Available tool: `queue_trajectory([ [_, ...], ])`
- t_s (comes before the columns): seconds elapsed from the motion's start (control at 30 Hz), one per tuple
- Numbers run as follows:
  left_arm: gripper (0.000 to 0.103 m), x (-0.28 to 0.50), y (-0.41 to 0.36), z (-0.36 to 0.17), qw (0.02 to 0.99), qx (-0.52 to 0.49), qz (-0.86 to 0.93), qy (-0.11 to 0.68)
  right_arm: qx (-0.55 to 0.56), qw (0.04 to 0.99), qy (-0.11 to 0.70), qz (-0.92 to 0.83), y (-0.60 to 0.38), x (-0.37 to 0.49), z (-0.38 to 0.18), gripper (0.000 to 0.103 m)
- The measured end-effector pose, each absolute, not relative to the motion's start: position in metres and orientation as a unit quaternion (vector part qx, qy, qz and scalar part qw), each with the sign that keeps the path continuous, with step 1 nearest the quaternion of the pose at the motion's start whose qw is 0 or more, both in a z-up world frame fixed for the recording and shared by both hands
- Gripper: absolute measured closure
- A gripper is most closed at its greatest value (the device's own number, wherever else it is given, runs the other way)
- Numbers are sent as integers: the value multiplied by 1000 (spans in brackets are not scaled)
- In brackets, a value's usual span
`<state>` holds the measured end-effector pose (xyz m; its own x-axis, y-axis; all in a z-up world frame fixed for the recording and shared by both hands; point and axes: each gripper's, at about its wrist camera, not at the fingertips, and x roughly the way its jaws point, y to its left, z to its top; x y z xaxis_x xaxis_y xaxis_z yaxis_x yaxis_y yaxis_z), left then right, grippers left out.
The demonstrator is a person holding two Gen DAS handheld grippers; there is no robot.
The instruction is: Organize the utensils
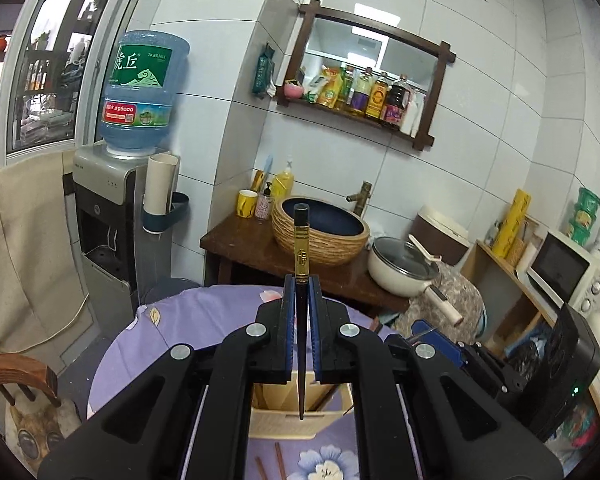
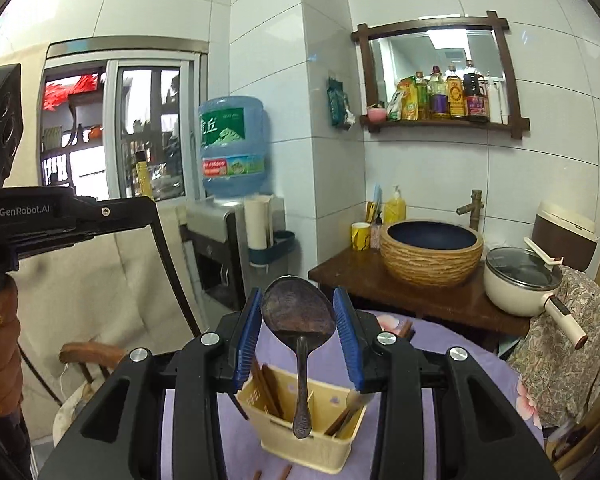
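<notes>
Left claw (image 1: 300, 312) is clamped tight on one dark chopstick (image 1: 301, 320), gold band up at twelve o'clock, tip hanging just over the cream holder (image 1: 284, 424) on the purple worktop (image 1: 204, 320). Right claw (image 2: 298, 332) has its pads pinching the bowl of a dark spoon (image 2: 298, 316), handle dangling at six o'clock into the holder's middle slot. The risks, as I judge them: that spoon is held only by its rounded bowl edges, so it could swivel or slip; the chopstick tip could catch the holder's rim and tip it. Count: one holder, one spoon, one chopstick held, several more already in the slots, two loose sticks (image 1: 270, 464) on the cloth at six o'clock.
</notes>
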<state>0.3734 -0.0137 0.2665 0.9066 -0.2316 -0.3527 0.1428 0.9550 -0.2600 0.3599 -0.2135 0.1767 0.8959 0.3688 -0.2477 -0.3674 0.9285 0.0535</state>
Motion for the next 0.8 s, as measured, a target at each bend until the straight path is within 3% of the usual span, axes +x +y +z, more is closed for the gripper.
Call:
queue_trajectory([
  [0.5,96,423,-25,140,957,-111,-61,260,-6,974,183,134,-209,398,72,67],
  [0.8,96,425,-34,98,949,-102,-66,291,-26,971,204,125,-202,399,40,67],
])
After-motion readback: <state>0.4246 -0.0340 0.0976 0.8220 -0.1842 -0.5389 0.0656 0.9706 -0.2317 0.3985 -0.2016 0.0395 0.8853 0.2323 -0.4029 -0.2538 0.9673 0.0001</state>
